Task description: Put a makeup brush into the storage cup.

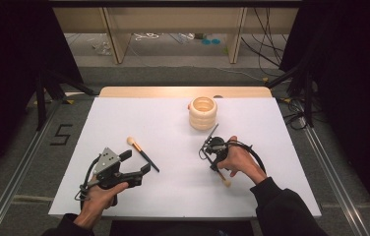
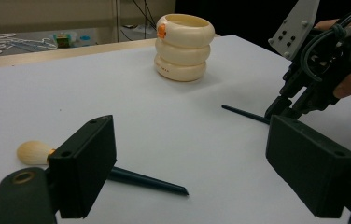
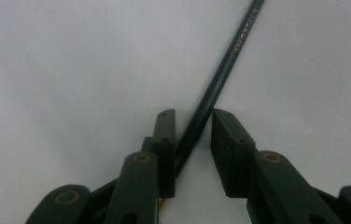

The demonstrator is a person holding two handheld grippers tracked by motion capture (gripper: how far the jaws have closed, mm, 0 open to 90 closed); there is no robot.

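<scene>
A cream holder of three stacked rings (image 1: pixel 202 113) (image 2: pixel 183 46) stands upright at the back middle of the white table (image 1: pixel 124 113). One dark-handled brush with a pale tuft (image 1: pixel 142 153) (image 2: pixel 136 179) lies flat just ahead of my left gripper (image 1: pixel 136 162) (image 2: pixel 192 158), whose jaws are wide open and hold nothing. A second brush (image 1: pixel 222 174) (image 3: pixel 220 79) lies under my right gripper (image 1: pixel 211 145) (image 3: pixel 193 123) (image 2: pixel 276 109). Its jaws straddle the thin handle near the table, one touching it and the other a narrow gap away. The tuft end pokes out beneath the right hand.
The table's wooden back edge (image 1: pixel 183 91) runs behind the holder. Metal rails (image 1: pixel 20 172) flank the table on the floor. Cables (image 1: pixel 271 49) and wooden legs lie beyond the far edge. Bare white surface stretches between the two grippers.
</scene>
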